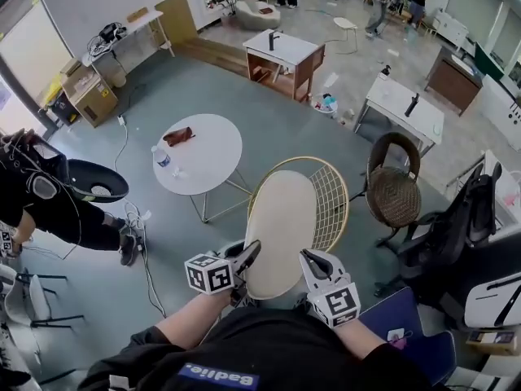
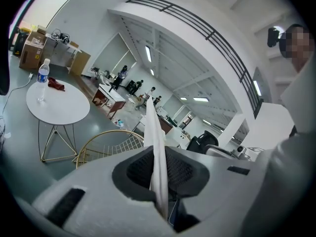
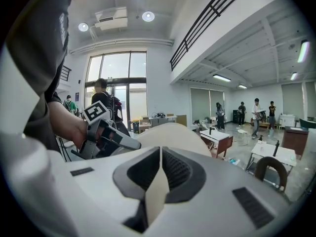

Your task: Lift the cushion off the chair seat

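One cushion (image 1: 281,226) clamped by left gripper (image 1: 251,252) and right gripper (image 1: 308,258); one wire chair (image 1: 330,194).

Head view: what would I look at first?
The big cream cushion, low in the middle, is pinched at its near edge by the left tool and the right tool, over a gold wire chair. To its left stands a round white table with a bottle.
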A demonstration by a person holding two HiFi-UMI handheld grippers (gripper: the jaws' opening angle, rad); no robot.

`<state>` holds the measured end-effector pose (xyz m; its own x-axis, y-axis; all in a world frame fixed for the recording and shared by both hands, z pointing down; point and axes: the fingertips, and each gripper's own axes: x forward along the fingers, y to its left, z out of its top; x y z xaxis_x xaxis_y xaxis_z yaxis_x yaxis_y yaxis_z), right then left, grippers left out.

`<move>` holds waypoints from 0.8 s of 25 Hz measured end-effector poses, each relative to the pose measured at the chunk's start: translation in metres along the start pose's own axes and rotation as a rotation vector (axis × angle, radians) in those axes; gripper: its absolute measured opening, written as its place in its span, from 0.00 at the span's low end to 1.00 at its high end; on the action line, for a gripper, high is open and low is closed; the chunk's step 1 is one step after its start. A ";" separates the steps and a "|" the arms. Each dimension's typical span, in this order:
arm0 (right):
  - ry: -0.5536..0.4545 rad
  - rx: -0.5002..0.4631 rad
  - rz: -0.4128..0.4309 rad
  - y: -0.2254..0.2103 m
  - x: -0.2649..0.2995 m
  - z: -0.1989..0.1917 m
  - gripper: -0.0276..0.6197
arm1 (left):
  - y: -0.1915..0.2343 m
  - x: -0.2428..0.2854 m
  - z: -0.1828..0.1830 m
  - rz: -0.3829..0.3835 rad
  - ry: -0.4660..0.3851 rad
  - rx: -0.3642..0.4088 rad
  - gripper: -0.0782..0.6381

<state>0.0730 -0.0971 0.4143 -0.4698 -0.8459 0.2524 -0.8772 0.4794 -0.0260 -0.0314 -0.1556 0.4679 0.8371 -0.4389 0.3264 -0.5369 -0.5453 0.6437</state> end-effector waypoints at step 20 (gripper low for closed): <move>-0.027 0.032 0.021 0.019 -0.013 0.005 0.09 | -0.061 -0.042 -0.004 -0.029 -0.073 0.175 0.19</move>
<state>0.0615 -0.0783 0.4062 -0.4900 -0.8421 0.2255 -0.8698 0.4896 -0.0615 -0.0336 -0.1014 0.4175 0.8461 -0.4682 0.2547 -0.5281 -0.6714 0.5200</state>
